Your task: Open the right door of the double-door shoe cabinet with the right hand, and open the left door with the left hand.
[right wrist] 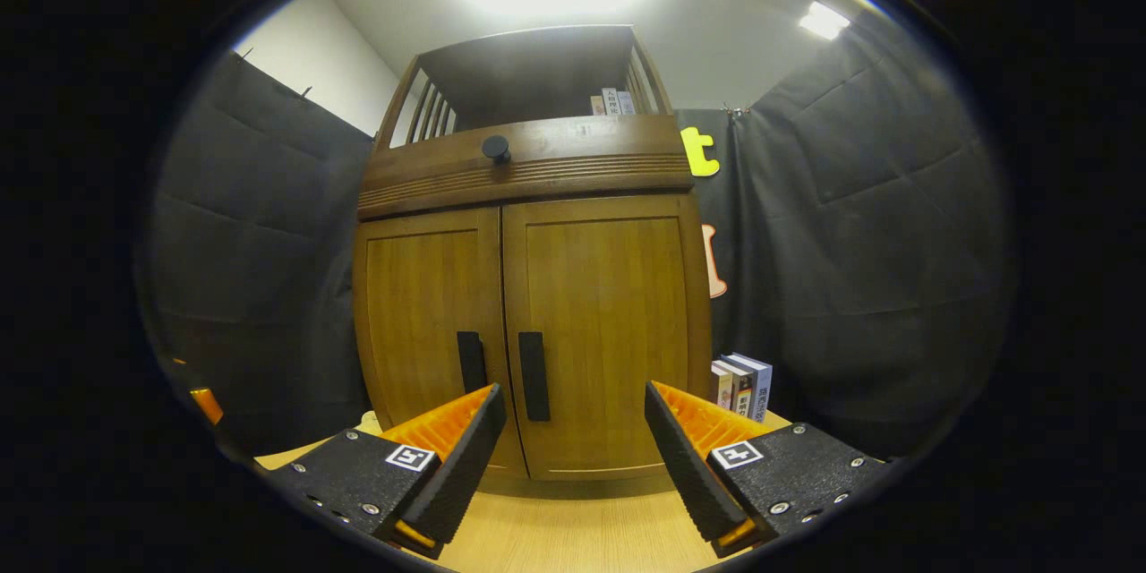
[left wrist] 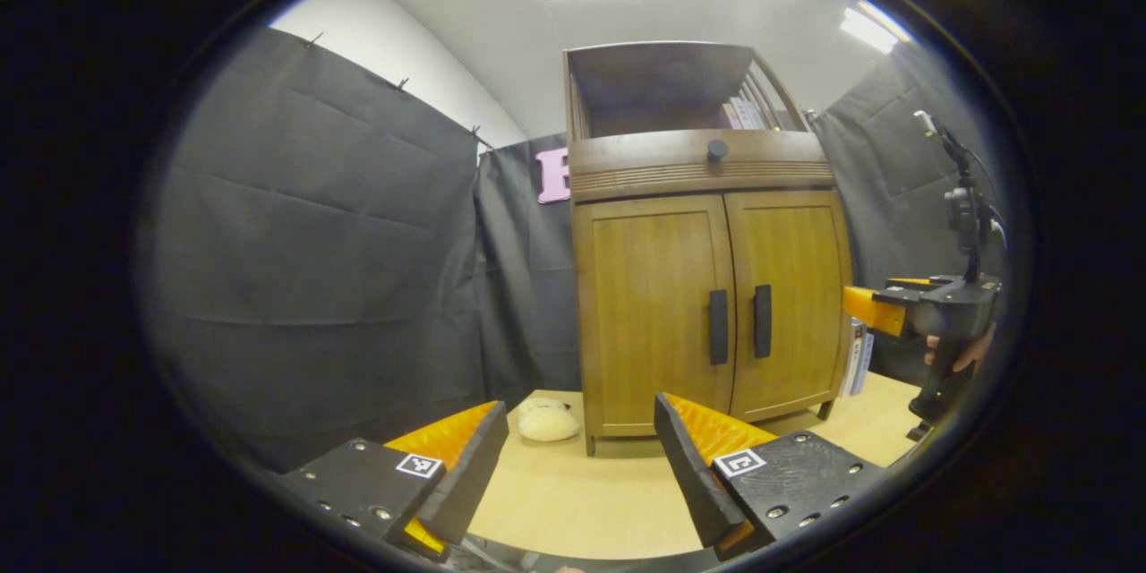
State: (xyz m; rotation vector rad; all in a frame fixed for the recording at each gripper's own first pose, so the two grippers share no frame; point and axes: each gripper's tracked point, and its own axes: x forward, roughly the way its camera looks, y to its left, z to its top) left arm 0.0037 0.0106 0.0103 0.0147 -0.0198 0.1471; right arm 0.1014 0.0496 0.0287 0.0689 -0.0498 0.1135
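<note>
The wooden shoe cabinet stands on the table with both doors closed. Its left door and right door each carry a black vertical handle, the left handle and the right handle. In the right gripper view the cabinet is close ahead, with the right handle and left handle just above my fingers. My left gripper is open, well short of the cabinet. My right gripper is open in front of the doors; it also appears held by a hand as the right gripper beside the cabinet.
A pale plush toy lies on the light wooden table left of the cabinet. Several books stand upright at the cabinet's right side. A black knob sits on the drawer front above the doors. Black cloth walls surround the table.
</note>
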